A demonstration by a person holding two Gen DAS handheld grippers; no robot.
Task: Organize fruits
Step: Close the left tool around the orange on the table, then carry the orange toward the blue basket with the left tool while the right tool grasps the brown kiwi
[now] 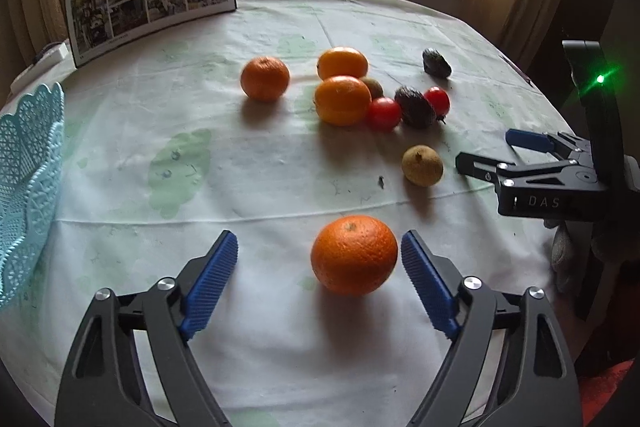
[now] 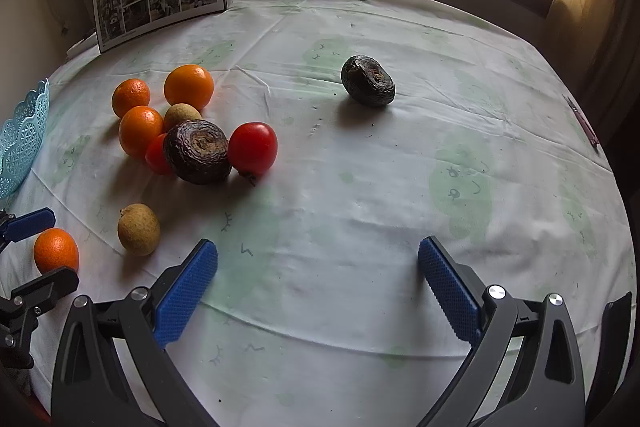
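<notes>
- Left gripper (image 1: 320, 259): wide open around an orange (image 1: 354, 254) near the desk's (image 1: 260, 347) front edge, not gripping.
- Right gripper (image 2: 318, 267): wide open, empty.

near orange (image 1: 354, 254) between left claw (image 1: 319, 281) fingers | basket (image 1: 28, 179) far left | fruit cluster (image 1: 360, 99) behind

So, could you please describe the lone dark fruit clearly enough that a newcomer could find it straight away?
Start at the white tablecloth with pale green prints and find the cluster of oranges and red fruits on its left in the right wrist view. Look right of that cluster, toward the window: the dark, wrinkled, round fruit lies there by itself. Its twin is wedged between two red fruits; this one touches nothing.
</notes>
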